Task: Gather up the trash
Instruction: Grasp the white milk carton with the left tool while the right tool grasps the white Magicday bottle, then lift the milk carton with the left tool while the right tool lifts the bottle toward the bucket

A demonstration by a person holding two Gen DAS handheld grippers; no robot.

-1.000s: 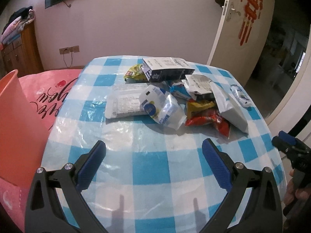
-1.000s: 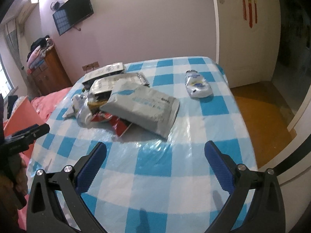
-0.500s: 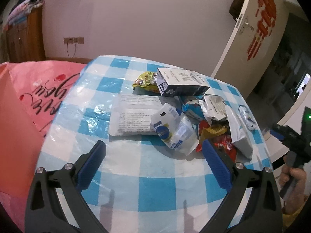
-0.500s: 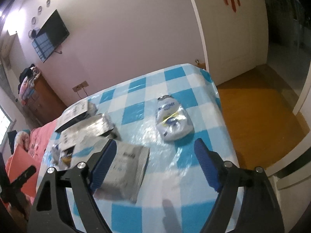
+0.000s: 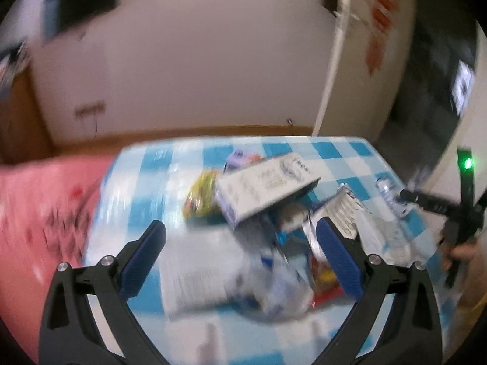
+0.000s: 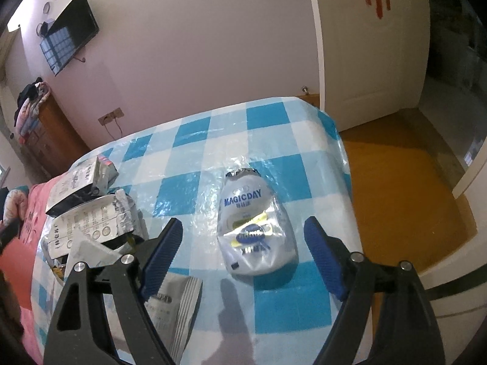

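My left gripper [image 5: 240, 255] hangs with its jaws spread wide and nothing between them, over a blurred heap of trash on the checked worktop [image 5: 334, 152]: a grey-white carton [image 5: 264, 185] lies tilted on a yellow snack wrapper [image 5: 201, 194], with a flat white packet [image 5: 197, 276] nearer me. My right gripper [image 6: 243, 255] is likewise spread and empty, straddling a crumpled white MAGICDAY pouch [image 6: 252, 225] that lies flat, apart from the heap, its torn top pointing away.
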